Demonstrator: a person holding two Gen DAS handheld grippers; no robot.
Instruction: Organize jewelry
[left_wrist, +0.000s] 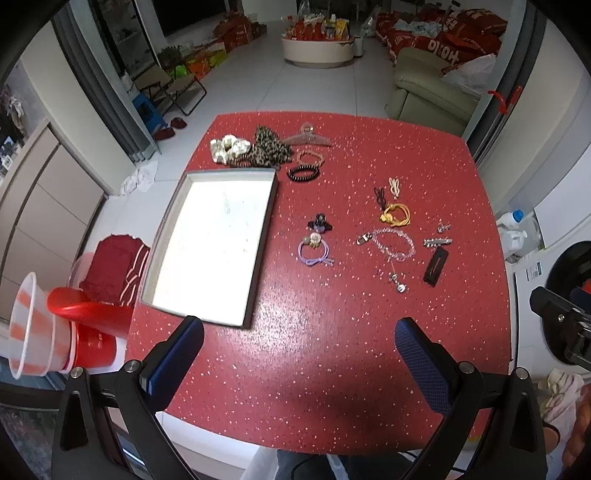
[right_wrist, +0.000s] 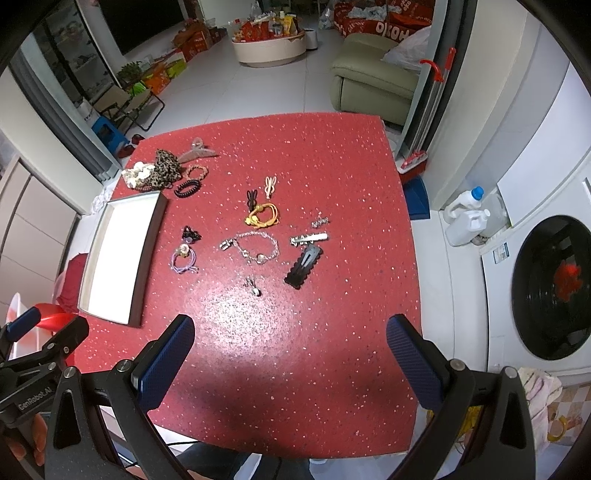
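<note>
A shallow tray (left_wrist: 267, 206) with a white bottom lies on the left of the red table (left_wrist: 332, 350); it also shows in the right wrist view (right_wrist: 149, 236). Loose pieces lie to its right: a purple hair tie (left_wrist: 314, 251), a silver chain bracelet (left_wrist: 393, 243), a black snap clip (right_wrist: 303, 266), a yellow hair tie (right_wrist: 263, 216), a silver clip (right_wrist: 308, 238). Scrunchies (left_wrist: 258, 149) and a claw clip (left_wrist: 308, 137) lie behind the tray. My left gripper (left_wrist: 299, 343) and right gripper (right_wrist: 290, 339) are open and empty, above the table's near part.
A red stool with clear cups (left_wrist: 55, 332) stands left of the table. A washing machine (right_wrist: 546, 288) and detergent bottles (right_wrist: 469, 218) are on the right. A sofa (right_wrist: 369, 77) stands beyond the far edge.
</note>
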